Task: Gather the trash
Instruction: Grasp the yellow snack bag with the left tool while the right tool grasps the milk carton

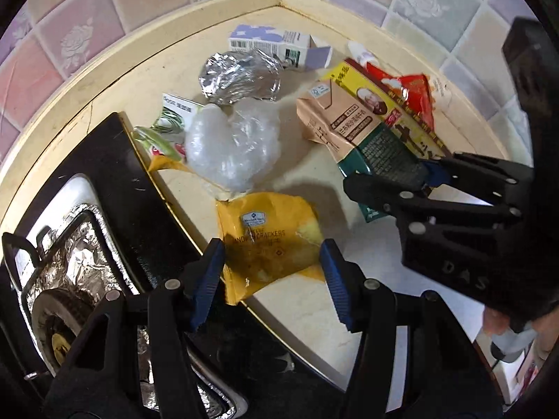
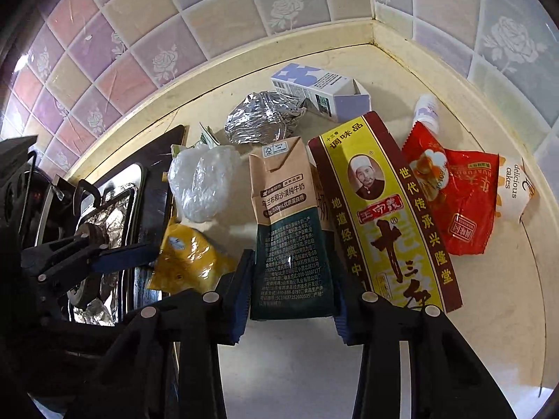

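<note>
Two tools are over a corner worktop (image 2: 297,366) with trash piled against the tiled wall (image 2: 139,35). The right tool (image 2: 291,300) has its blue pads on either side of the brown-and-green milk carton (image 2: 286,216), down at the dark green end, and they look pressed right against it, so I'd call that a grip on the carton. From the left camera you can see the same thing: the right tool (image 1: 424,179) is clamped on that carton (image 1: 346,129).

The left tool (image 1: 274,269) is open, pads spread either side of the yellow cracker packet (image 1: 269,241) and not touching it as far as I can tell. That packet lies partly over the edge of the black stove top (image 1: 115,174), which has foil around the burner.

Rest of the pile: a crumpled clear plastic bag (image 1: 230,146) just beyond the yellow packet, a ball of foil (image 1: 241,76), a white-and-purple carton (image 1: 269,43) lying nearest the corner, a long yellow-and-maroon spice box (image 2: 380,209) beside the milk carton, and a red snack wrapper (image 2: 454,195) tucked against it.
</note>
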`<state>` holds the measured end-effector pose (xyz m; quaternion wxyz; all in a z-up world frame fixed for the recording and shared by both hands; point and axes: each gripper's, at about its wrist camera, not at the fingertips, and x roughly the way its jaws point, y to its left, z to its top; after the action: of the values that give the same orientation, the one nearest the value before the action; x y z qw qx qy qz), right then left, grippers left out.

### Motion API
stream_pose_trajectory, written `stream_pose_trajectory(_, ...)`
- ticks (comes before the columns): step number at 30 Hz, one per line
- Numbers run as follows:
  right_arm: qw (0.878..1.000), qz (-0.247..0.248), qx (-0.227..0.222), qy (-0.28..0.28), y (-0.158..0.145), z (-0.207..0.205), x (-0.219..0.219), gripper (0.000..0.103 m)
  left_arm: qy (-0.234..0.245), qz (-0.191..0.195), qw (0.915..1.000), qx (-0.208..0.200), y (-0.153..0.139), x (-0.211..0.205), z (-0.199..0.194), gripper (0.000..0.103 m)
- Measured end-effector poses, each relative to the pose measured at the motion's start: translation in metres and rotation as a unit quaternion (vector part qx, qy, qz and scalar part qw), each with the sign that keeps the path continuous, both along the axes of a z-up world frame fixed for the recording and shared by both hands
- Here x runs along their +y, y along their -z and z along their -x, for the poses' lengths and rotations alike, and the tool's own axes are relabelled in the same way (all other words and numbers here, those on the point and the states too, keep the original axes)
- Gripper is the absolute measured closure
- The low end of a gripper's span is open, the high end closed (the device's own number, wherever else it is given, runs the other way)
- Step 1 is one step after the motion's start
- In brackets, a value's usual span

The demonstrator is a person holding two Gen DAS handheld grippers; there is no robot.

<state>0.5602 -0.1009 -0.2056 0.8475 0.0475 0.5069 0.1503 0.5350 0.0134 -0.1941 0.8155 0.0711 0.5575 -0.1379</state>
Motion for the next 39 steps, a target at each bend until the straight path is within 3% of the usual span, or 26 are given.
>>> stream_pose_trajectory(7,1.0,-0.006,-0.005,-0.005,-0.004,0.013,-0.006,0.065,0.008,-0.015,0.9998,-0.008,0.001,-0.015,-0.003,0.052)
stream_pose_trajectory(8,1.0,-0.007,-0.005,-0.005,-0.005,0.015,-0.007,0.066,0.011,-0.021,0.9997,-0.011,0.002,-0.018,-0.002,0.055)
stream_pose_trajectory(10,1.0,-0.009,-0.005,-0.006,-0.006,0.018,-0.008,0.066,0.015,-0.027,0.9995,-0.007,0.006,-0.021,0.0,0.089)
stream_pose_trajectory(11,1.0,-0.009,-0.005,-0.005,-0.006,0.021,-0.009,0.066,0.015,-0.021,0.9997,0.004,0.01,-0.022,0.001,0.09)
stream_pose_trajectory(16,1.0,-0.014,-0.008,-0.007,-0.009,0.034,-0.015,0.066,0.003,-0.003,0.9999,-0.013,0.01,-0.02,0.013,0.101)
stream_pose_trajectory(26,0.999,-0.039,-0.035,0.002,-0.038,0.074,-0.04,0.066,-0.052,0.074,0.9949,-0.045,-0.032,0.0,0.055,0.103)
stream_pose_trajectory(34,0.996,-0.068,-0.065,-0.002,-0.076,0.131,-0.059,0.066,-0.057,0.098,0.9896,-0.089,-0.088,-0.003,0.116,0.103)
stream_pose_trajectory(39,0.992,-0.089,-0.088,-0.007,-0.103,0.189,-0.07,0.066,-0.071,0.108,0.9841,-0.121,-0.126,-0.007,0.174,0.103)
